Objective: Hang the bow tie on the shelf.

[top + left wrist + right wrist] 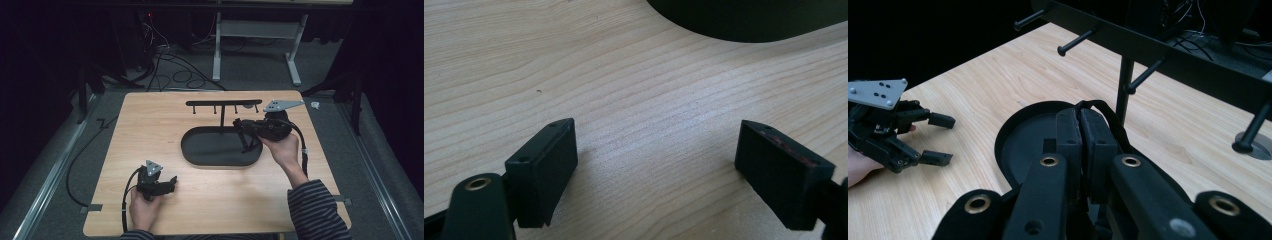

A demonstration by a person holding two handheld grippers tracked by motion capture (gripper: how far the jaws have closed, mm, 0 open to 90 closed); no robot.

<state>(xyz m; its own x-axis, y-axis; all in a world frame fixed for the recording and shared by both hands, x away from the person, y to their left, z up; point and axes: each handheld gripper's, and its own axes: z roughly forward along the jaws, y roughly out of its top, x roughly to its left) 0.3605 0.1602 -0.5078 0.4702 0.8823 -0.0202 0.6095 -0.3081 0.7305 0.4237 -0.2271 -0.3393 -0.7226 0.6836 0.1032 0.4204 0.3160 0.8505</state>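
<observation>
A black stand rises from an oval tray base (200, 150) at the table's middle, and its crossbar (223, 103) carries several pegs. My right gripper (239, 124) hovers over the right end of the tray, shut on a thin black band (246, 141) that hangs down toward it. In the right gripper view the band (1108, 112) loops over the closed right gripper (1080, 125), with the tray (1013, 135) below and the crossbar (1148, 45) behind. My left gripper (173, 182) rests open on the wood near the front left. The left gripper (656, 165) has nothing between its jaws.
The wooden table (150, 125) ends close behind the stand. A small grey disc (1260, 147) lies on the table under the far peg. Cables (170, 70) and a white frame (255, 30) stand on the floor beyond. The tray's edge (744, 25) lies ahead of the left gripper.
</observation>
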